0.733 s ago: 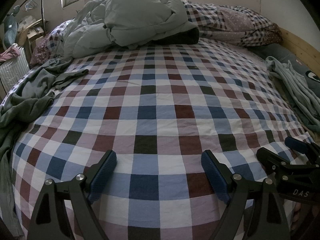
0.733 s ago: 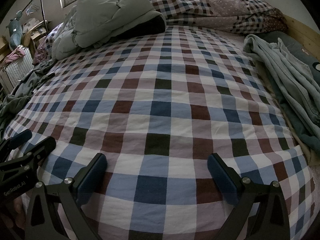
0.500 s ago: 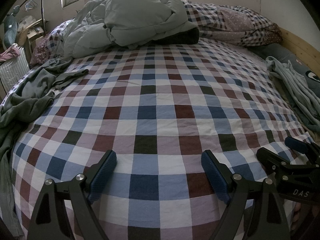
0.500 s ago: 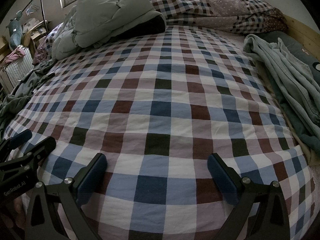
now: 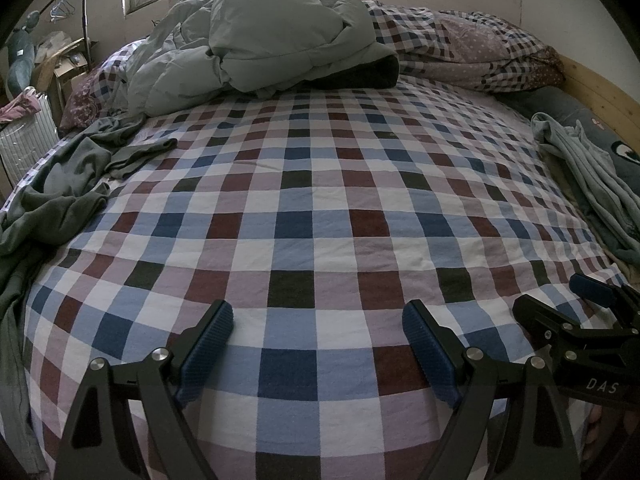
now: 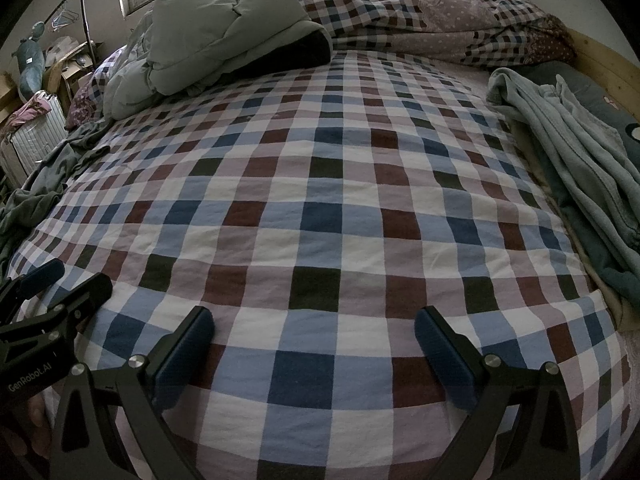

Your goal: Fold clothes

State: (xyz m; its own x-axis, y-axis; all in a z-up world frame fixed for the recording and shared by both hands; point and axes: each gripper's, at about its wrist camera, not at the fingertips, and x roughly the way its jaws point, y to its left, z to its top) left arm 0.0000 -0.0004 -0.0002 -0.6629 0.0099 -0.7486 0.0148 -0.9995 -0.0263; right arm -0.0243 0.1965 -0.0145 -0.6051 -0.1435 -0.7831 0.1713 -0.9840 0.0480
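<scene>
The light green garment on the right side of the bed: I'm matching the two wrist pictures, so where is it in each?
Left wrist: light green garment at the right edge, small.
Right wrist: same garment at the right, larger.
Shared landmark: the grey-green duvet heaped at the bed's far end.

We are in a home bedroom: a bed with a checked sheet (image 5: 304, 208), a heaped duvet (image 5: 272, 36), a clothes rack (image 5: 82, 8), strewn garments (image 6: 568, 160).

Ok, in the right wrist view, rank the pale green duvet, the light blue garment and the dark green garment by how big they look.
1. Pale green duvet, largest.
2. Light blue garment, though it lies nearer the camera, which inflates it.
3. Dark green garment, smallest; the frame edge cuts it off, so its true size is unsure.
</scene>
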